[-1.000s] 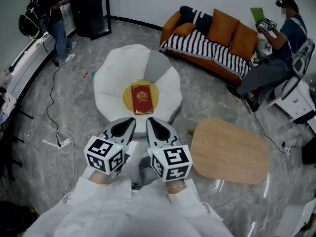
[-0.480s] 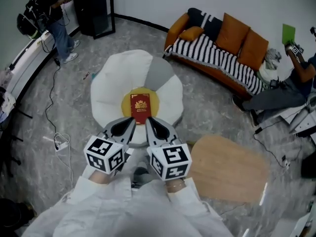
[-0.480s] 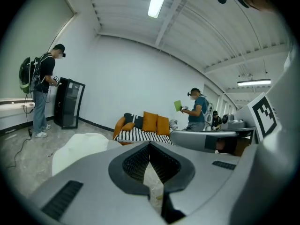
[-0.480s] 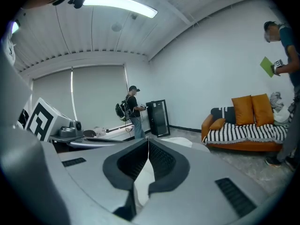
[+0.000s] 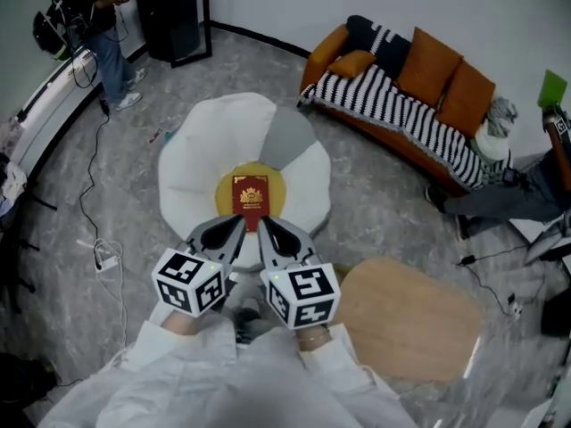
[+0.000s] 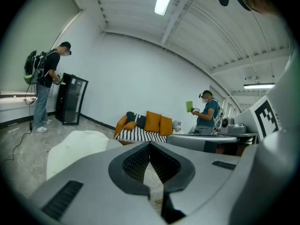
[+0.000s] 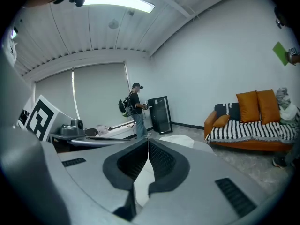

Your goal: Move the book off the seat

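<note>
A dark red book (image 5: 251,194) with gold print lies flat on the yellow centre of a white, flower-shaped floor seat (image 5: 198,175). Both grippers hover side by side just on the near side of the seat, pointing at the book. My left gripper (image 5: 235,226) is shut with nothing in it, and my right gripper (image 5: 266,226) is shut and empty too. In the left gripper view the jaw tips (image 6: 150,145) meet, with the seat (image 6: 75,149) low at left. In the right gripper view the tips (image 7: 148,141) meet as well.
A light wooden oval table (image 5: 406,317) stands right of my arms. An orange sofa (image 5: 406,101) with a striped throw lines the back wall. A person (image 5: 94,16) stands far left by a black cabinet (image 5: 174,12); another person (image 5: 526,181) sits at right. Cables (image 5: 89,212) trail over the floor.
The view has shifted so the seat and book sit closer to my grippers. The seated person at right has slid toward the frame edge. Both grippers stay shut.
</note>
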